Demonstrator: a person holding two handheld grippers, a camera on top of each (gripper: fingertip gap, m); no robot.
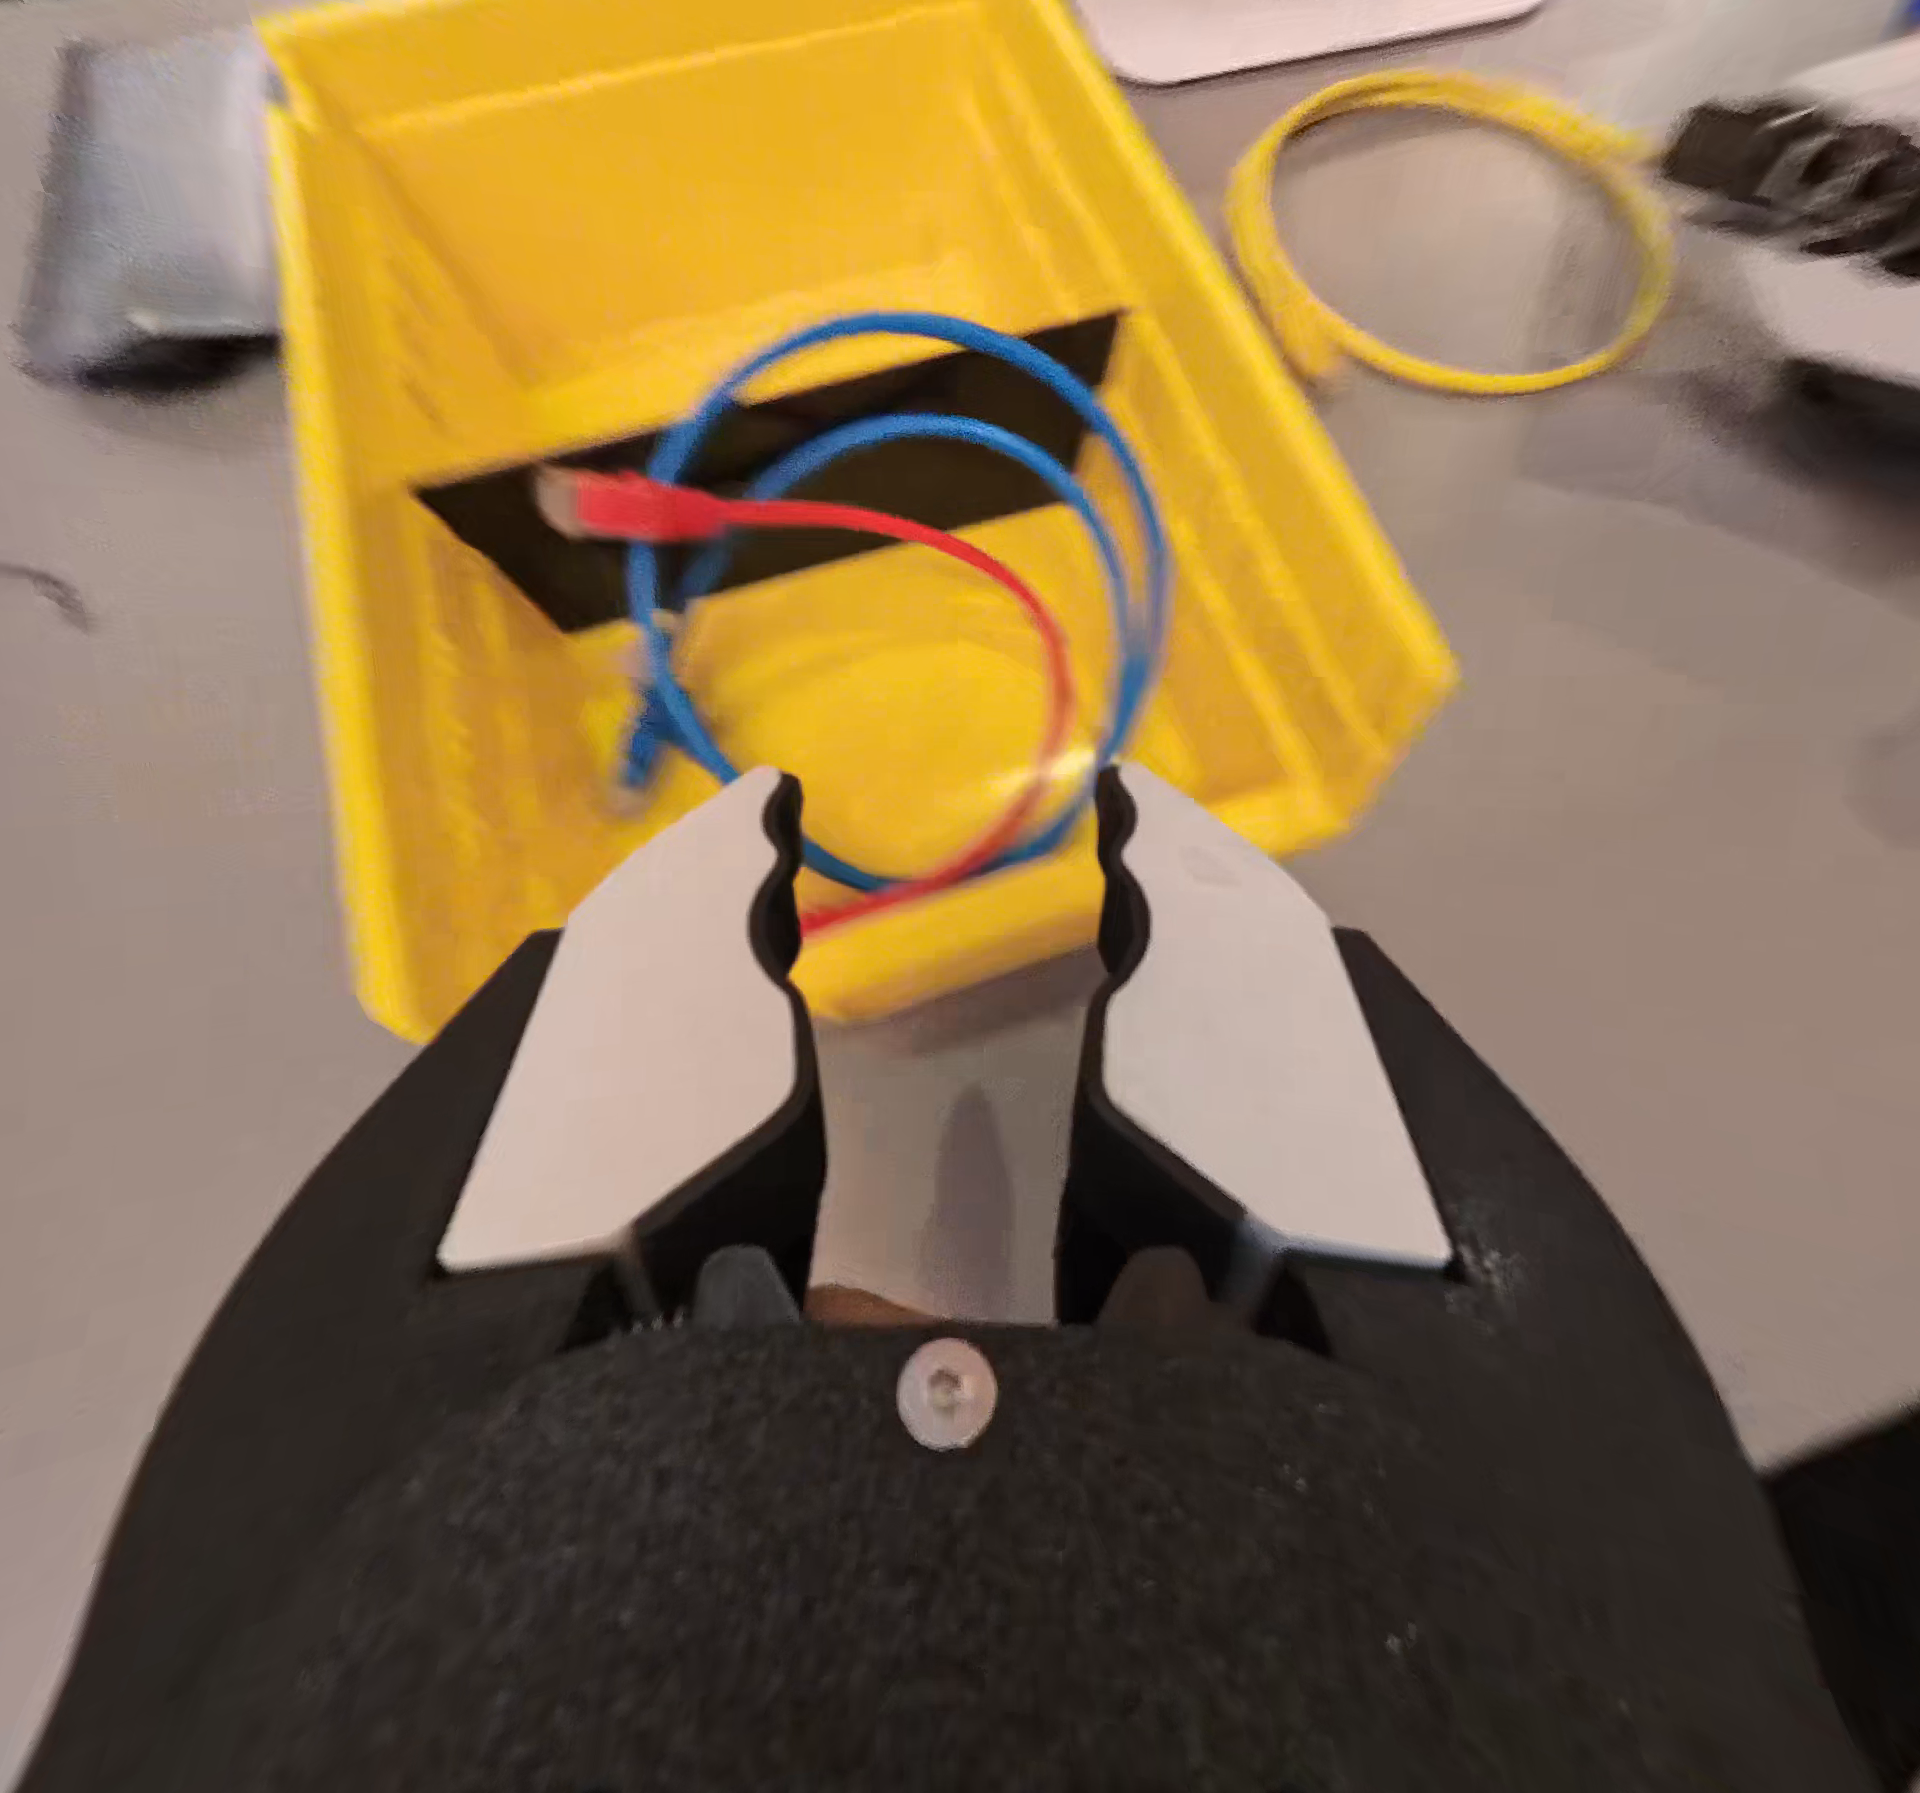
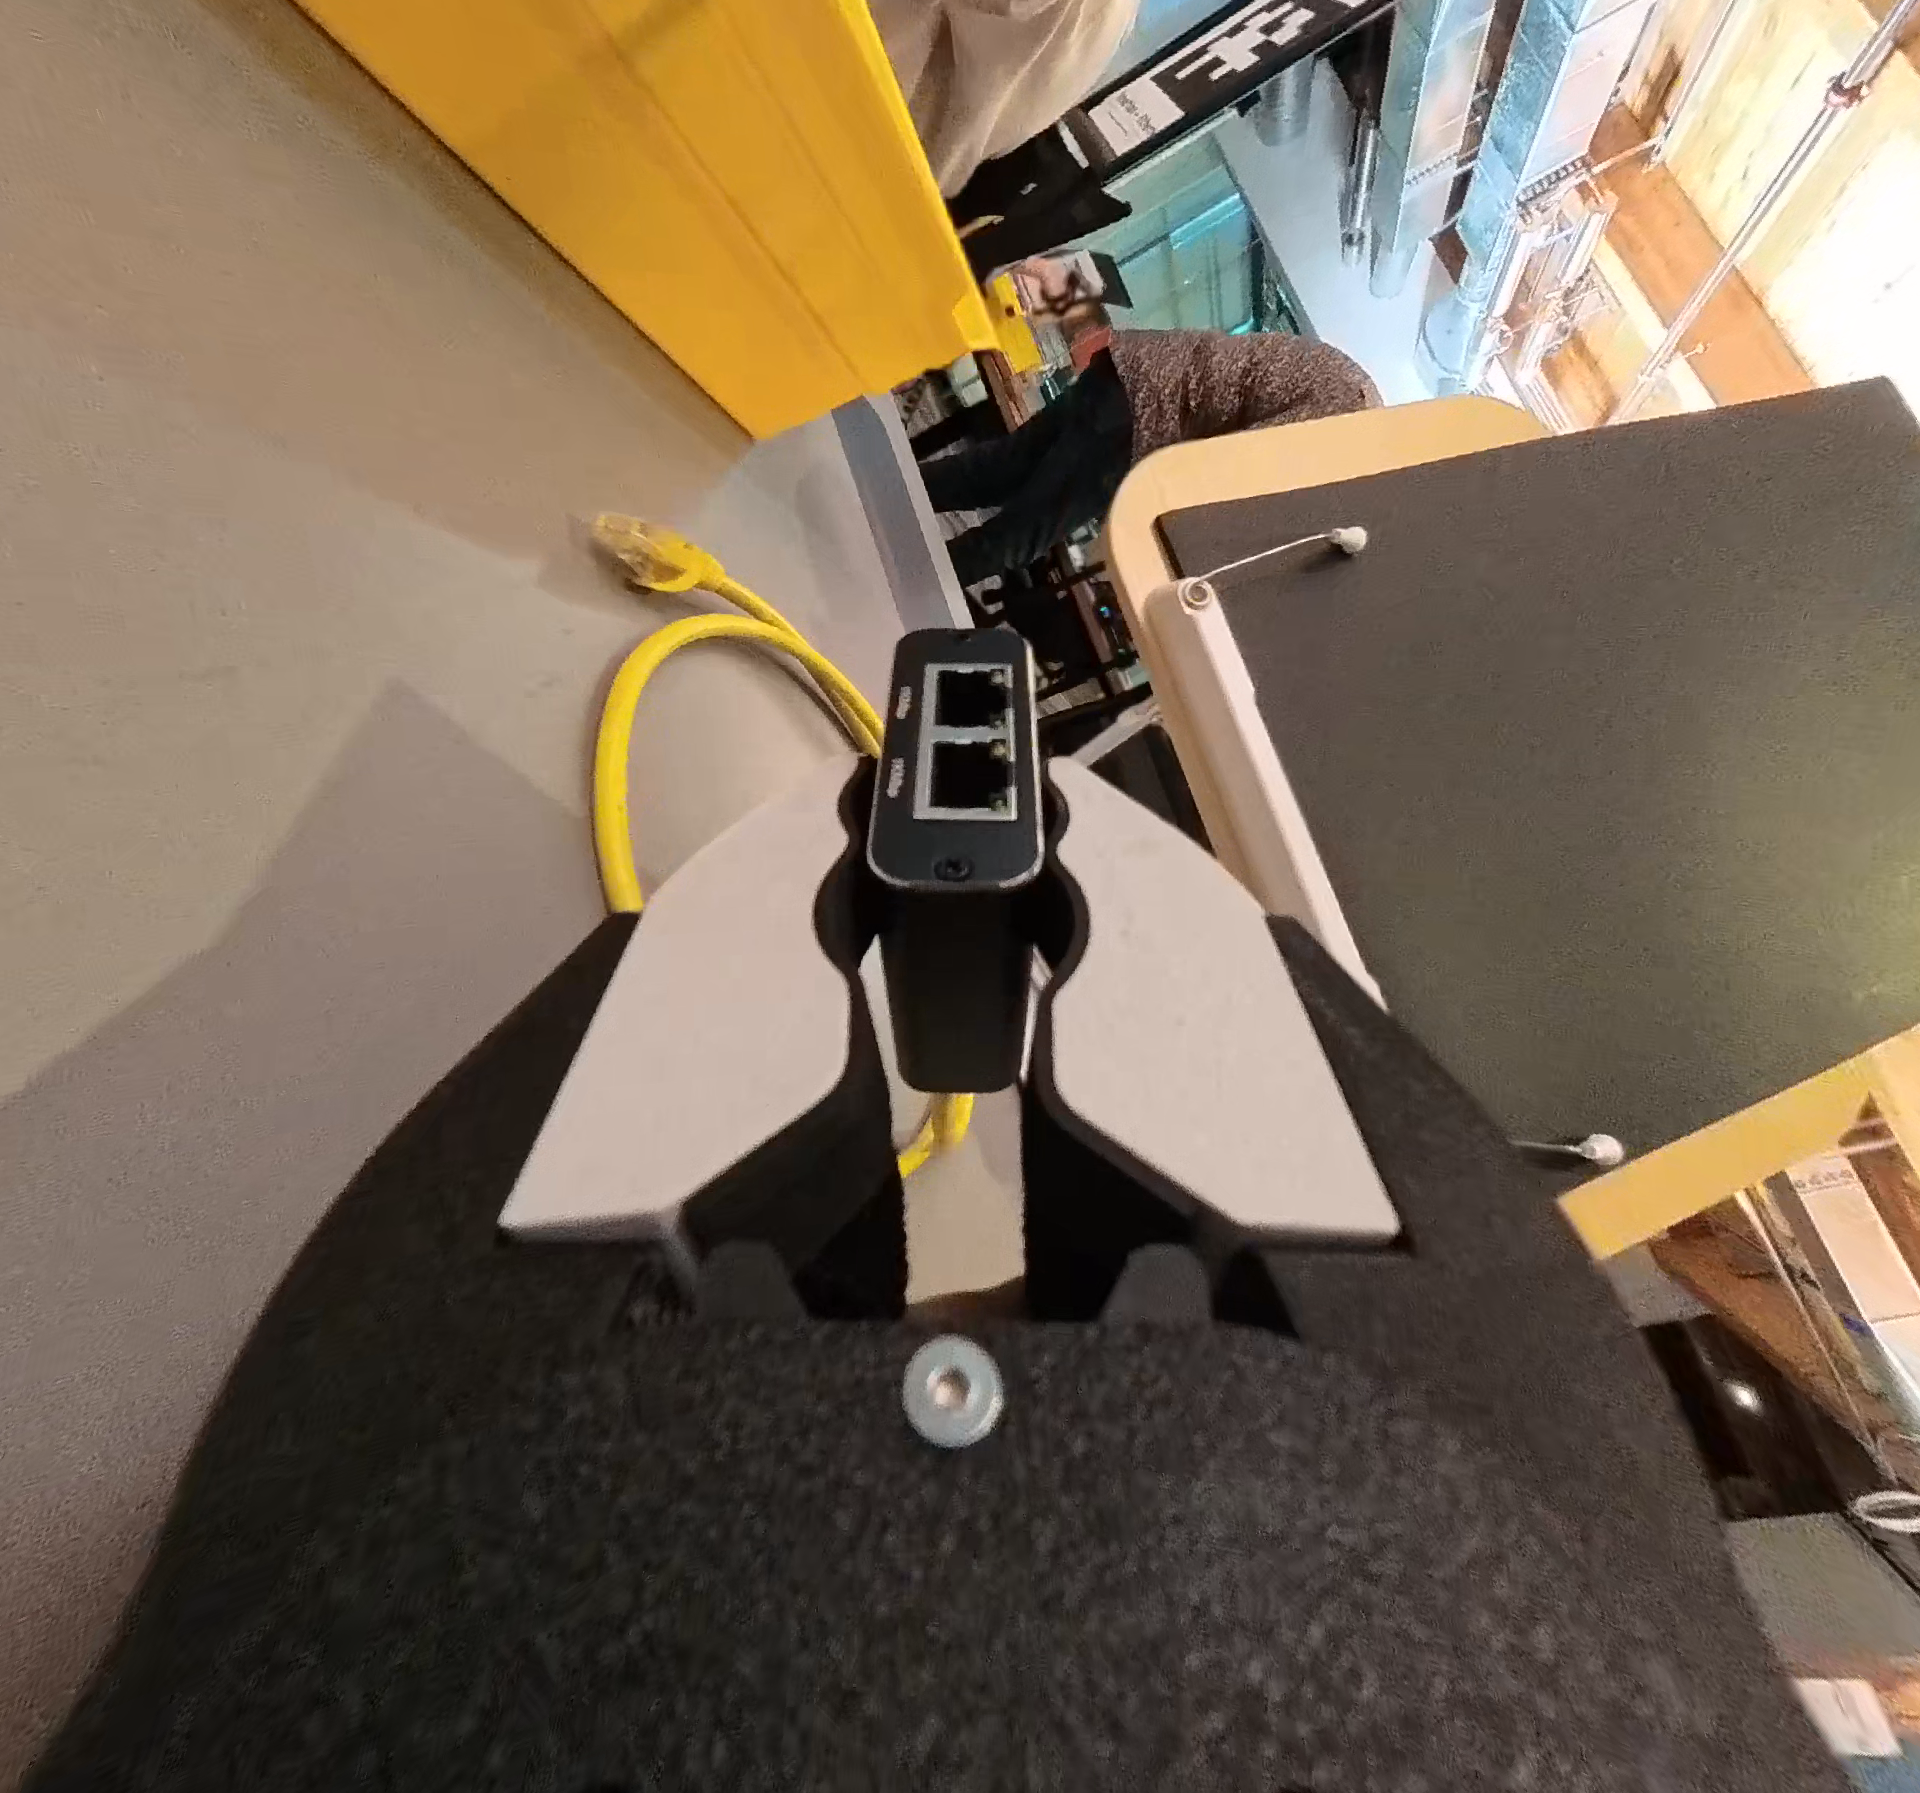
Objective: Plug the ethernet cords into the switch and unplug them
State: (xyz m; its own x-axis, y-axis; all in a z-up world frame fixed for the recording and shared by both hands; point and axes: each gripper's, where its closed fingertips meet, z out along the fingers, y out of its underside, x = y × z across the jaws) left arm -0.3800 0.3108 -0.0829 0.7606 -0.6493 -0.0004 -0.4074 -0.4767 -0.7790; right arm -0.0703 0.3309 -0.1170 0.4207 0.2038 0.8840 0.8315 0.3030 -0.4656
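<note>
Two empty ports on the black switch point(image 2: 954, 787) face outward at centre frame, clamped in the right hand-held gripper point(image 2: 954, 844) for plugging, while the left hand-held gripper point(image 1: 948, 793) spreads wide over the blue cord point(image 1: 1127, 538) and red cord point(image 1: 1023, 600) in the yellow bin point(image 1: 343, 455).

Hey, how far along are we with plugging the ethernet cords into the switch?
Done: the right claw is shut on the switch, lifted with both ports facing the camera and empty. In hand: the open left claw hovers over the yellow bin, where the blue cord and red cord lie coiled. Left: every plug-in and unplug. The yellow cord lies loose on the table.
</note>
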